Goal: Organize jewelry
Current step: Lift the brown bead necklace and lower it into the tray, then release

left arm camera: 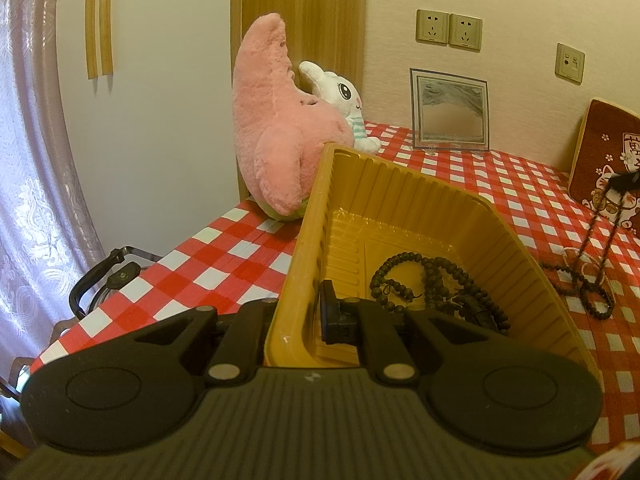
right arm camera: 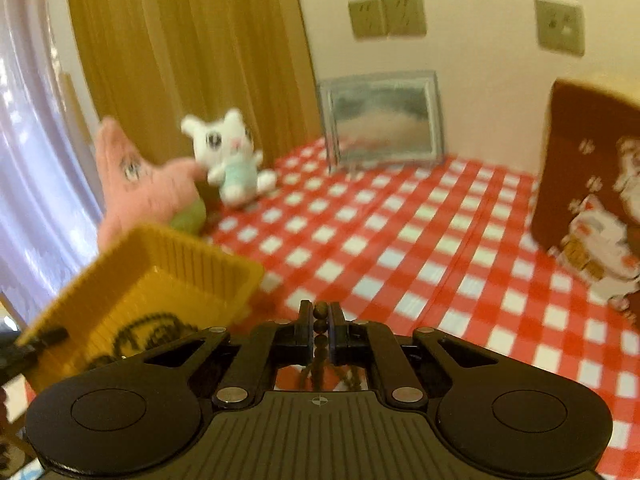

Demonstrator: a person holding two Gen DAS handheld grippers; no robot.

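Observation:
A yellow plastic tray (left arm camera: 404, 200) stands on the red-and-white checked table, tipped a little. My left gripper (left arm camera: 296, 314) is shut on its near left wall, one finger inside and one outside. Dark bead strings (left arm camera: 436, 284) lie coiled in the tray. At the right edge of the left wrist view my right gripper (left arm camera: 624, 179) hangs above the table with a dark bead necklace (left arm camera: 600, 240) dangling from it; the lower loop still rests on the cloth. In the blurred right wrist view, my right gripper (right arm camera: 320, 320) is shut on the necklace (right arm camera: 320, 338), with the tray (right arm camera: 140, 276) at lower left.
A pink star plush (left arm camera: 276, 132) and a white bunny plush (left arm camera: 344, 100) sit behind the tray. A framed picture (left arm camera: 450, 112) leans on the wall; a red cushion (left arm camera: 604, 160) stands at right. A pale bead strand (left arm camera: 576, 254) lies by the necklace. The table edge runs along the left.

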